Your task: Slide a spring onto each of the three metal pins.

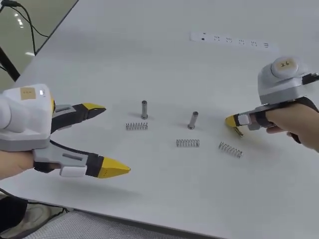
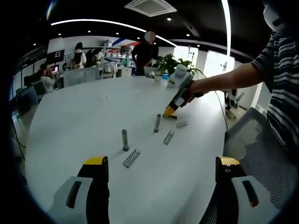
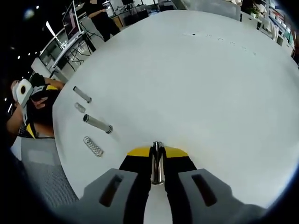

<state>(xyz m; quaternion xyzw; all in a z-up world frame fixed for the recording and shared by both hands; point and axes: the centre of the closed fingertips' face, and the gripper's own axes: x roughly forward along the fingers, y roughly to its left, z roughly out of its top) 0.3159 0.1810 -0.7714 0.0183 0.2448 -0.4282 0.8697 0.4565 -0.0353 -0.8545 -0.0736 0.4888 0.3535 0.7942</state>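
Right gripper view, right tongs (image 3: 157, 151) clamping metal pin (image 3: 157, 169), label (image 1: 284, 63) writing blurred

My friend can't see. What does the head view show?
Two metal pins stand upright on a white table with three springs lying beside them. The open left tool hovers at the left; the right tool grips a third pin.

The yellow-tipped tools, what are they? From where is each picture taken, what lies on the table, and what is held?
They are tongs that a person holds, one pair in each hand. One picture is from a camera on the person's head, the two round ones from cameras on the tongs. The left tongs are open and empty; the right tongs are shut on a metal pin. Two more pins stand on the white table, and three springs lie loose on it.
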